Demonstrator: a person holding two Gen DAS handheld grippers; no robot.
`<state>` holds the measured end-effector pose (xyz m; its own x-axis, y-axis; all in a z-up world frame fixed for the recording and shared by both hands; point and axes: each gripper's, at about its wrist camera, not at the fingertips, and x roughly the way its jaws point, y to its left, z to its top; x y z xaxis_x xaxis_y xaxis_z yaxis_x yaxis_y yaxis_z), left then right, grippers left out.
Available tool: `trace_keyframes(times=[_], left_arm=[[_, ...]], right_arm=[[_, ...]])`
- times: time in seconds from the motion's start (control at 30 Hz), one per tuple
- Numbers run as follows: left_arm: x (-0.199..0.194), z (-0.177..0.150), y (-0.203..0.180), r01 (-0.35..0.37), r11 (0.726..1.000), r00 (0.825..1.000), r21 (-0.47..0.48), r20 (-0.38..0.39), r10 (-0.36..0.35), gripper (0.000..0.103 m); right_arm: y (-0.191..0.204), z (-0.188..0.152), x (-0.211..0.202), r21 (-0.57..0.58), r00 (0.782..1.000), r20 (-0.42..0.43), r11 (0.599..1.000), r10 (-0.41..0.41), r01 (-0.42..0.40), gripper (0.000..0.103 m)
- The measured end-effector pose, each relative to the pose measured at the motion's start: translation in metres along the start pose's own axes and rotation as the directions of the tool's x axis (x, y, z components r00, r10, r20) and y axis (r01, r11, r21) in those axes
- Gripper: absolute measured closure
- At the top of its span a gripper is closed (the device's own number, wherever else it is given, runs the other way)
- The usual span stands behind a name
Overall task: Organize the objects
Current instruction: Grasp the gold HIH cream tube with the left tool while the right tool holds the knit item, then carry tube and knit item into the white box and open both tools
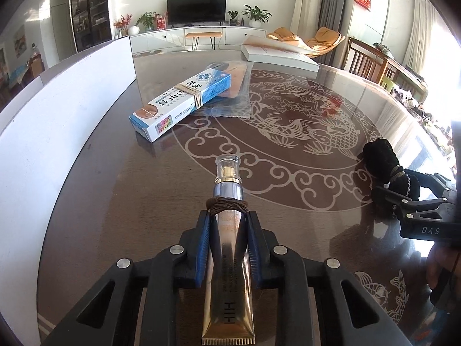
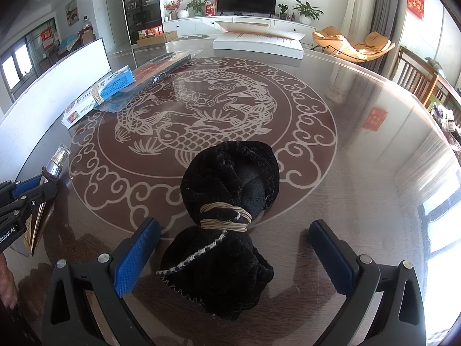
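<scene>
My left gripper is shut on a gold cosmetic tube with a clear cap and a brown band around its neck; it points forward over the table. The tube also shows at the left edge of the right wrist view. My right gripper is open, its blue pads on either side of a black cloth bundle tied with tan bands, which lies on the table. The bundle shows at the right of the left wrist view. A blue-and-white toothpaste box with rubber bands lies ahead on the left.
A round glass table with a fish pattern holds everything. A plastic-wrapped flat packet lies under the box's far end. A white open box sits at the far edge. A white board stands along the left.
</scene>
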<state>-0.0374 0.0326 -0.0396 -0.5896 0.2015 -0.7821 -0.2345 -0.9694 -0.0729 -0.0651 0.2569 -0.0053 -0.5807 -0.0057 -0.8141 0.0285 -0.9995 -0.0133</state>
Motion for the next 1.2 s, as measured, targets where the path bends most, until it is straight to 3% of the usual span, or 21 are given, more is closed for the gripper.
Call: trace_keyframes(times=[0.1, 0.3, 0.37, 0.4, 0.43, 0.47, 0.63, 0.77, 0.87, 0.93, 1.03, 1.13, 1.2], left_arm=[[-0.013, -0.001, 0.009, 0.052, 0.997, 0.998, -0.049, 0.047, -0.05, 0.079], [-0.036, -0.003, 0.02, 0.114, 0.987, 0.986, -0.11, 0.138, -0.098, 0.079], [-0.04, -0.002, 0.018, 0.12, 0.987, 0.982, -0.104, 0.159, -0.102, 0.079], [-0.042, -0.002, 0.017, 0.123, 0.987, 0.98, -0.099, 0.17, -0.105, 0.079], [-0.046, -0.002, 0.016, 0.127, 0.987, 0.977, -0.094, 0.182, -0.108, 0.079], [-0.05, -0.002, 0.016, 0.132, 0.987, 0.974, -0.091, 0.198, -0.112, 0.079], [-0.087, -0.01, 0.026, 0.185, 0.976, 0.941, -0.117, 0.309, -0.141, 0.079], [-0.127, -0.013, 0.048, 0.198, 0.967, 0.914, -0.157, 0.386, -0.125, 0.079], [-0.161, -0.008, 0.082, 0.19, 0.959, 0.898, -0.209, 0.432, -0.083, 0.079], [-0.181, -0.003, 0.114, 0.162, 0.953, 0.896, -0.255, 0.442, -0.034, 0.079], [-0.197, 0.004, 0.171, 0.08, 0.939, 0.914, -0.335, 0.4, 0.065, 0.079], [-0.192, 0.006, 0.227, -0.043, 0.916, 0.94, -0.4, 0.293, 0.172, 0.079], [-0.179, 0.005, 0.26, -0.096, 0.895, 0.956, -0.435, 0.209, 0.204, 0.079]], right_arm=[[0.0, 0.0, 0.0, 0.001, 1.0, 0.002, 1.0, 0.017, -0.017, 0.0], [-0.01, 0.014, -0.012, 0.057, 0.988, -0.02, 0.987, 0.154, -0.153, 0.002], [-0.007, 0.023, -0.01, 0.045, 0.989, -0.041, 0.989, 0.143, -0.141, 0.024], [-0.005, 0.026, -0.003, 0.031, 0.988, -0.087, 0.992, 0.127, -0.124, 0.049], [-0.003, 0.028, 0.001, 0.012, 0.99, -0.105, 0.996, 0.092, -0.092, 0.067], [-0.001, 0.028, 0.0, -0.003, 0.992, -0.107, 0.998, 0.067, -0.067, 0.071], [0.011, 0.021, -0.025, -0.031, 0.994, -0.059, 0.995, 0.088, -0.09, 0.071], [0.041, 0.032, -0.058, -0.07, 0.982, 0.009, 0.979, 0.191, -0.19, 0.071], [0.082, 0.057, -0.082, -0.102, 0.952, 0.065, 0.951, 0.3, -0.293, 0.071], [0.12, 0.077, -0.098, -0.136, 0.916, 0.101, 0.917, 0.389, -0.374, 0.071], [0.19, 0.105, -0.116, -0.22, 0.853, 0.117, 0.851, 0.509, -0.478, 0.071], [0.265, 0.123, -0.123, -0.293, 0.79, 0.086, 0.773, 0.607, -0.562, 0.071], [0.312, 0.126, -0.122, -0.344, 0.772, 0.059, 0.739, 0.633, -0.58, 0.071]])
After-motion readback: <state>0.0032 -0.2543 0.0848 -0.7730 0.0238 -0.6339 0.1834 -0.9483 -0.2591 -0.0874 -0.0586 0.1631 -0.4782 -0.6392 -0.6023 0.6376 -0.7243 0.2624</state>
